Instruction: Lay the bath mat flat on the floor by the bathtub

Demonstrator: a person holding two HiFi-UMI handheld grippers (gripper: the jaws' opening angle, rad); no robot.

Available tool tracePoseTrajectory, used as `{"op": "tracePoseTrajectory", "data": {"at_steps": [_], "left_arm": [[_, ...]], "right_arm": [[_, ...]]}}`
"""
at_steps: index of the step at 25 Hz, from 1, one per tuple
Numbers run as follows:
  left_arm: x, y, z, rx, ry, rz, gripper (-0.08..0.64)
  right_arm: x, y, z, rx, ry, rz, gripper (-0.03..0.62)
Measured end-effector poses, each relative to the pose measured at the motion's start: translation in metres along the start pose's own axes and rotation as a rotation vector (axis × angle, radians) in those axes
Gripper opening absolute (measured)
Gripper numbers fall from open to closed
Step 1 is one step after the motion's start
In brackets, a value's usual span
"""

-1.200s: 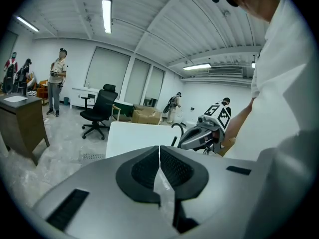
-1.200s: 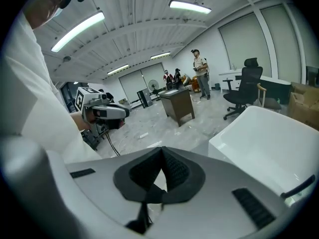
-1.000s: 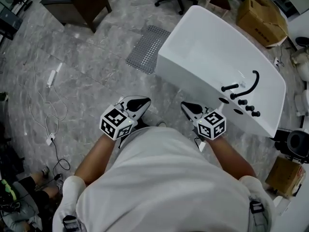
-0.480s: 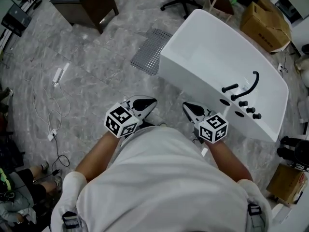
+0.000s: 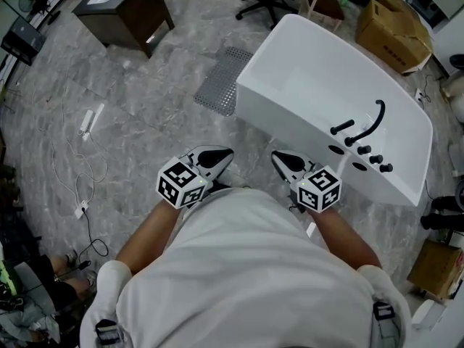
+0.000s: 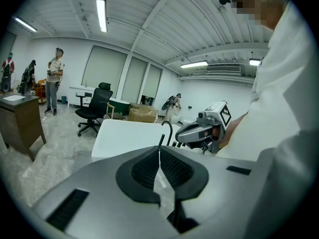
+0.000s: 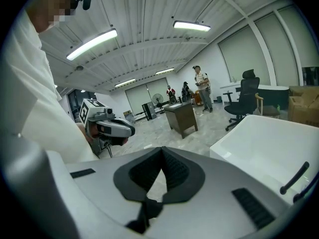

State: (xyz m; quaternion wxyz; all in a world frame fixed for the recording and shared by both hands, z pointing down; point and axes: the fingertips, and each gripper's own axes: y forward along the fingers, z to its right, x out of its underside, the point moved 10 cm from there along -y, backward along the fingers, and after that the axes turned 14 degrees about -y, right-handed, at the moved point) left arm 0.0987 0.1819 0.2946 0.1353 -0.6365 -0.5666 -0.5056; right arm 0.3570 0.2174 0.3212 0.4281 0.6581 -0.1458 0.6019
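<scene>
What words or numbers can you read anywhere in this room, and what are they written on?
No text here can be read.
Cardboard box: dark print on its side, too small and blurred to read.
Left gripper and right gripper: their cubes show only black-and-white square patterns, no letters or numbers.

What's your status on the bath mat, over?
Shut and empty: left hand-held gripper, right hand-held gripper. Grey bath mat flat on floor beside bathtub, far end. Loose power strip and cable off left, apart from it.
</scene>
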Motion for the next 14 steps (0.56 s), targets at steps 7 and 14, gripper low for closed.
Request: {"op": "tracePoseTrajectory", "data": {"at_steps": [7, 14], "left_arm": [[-0.004, 0.006, 0.004, 0.014, 0.014, 0.0, 0.02], [-0.003, 0.012, 0.012, 0.032, 0.02, -0.01, 0.02]], "right_arm": [[0.001, -0.007, 0.002, 0.015, 0.002, 0.009, 0.008], [0.003, -0.01, -0.003, 0.005, 0.0, 0.004, 0.008]]}}
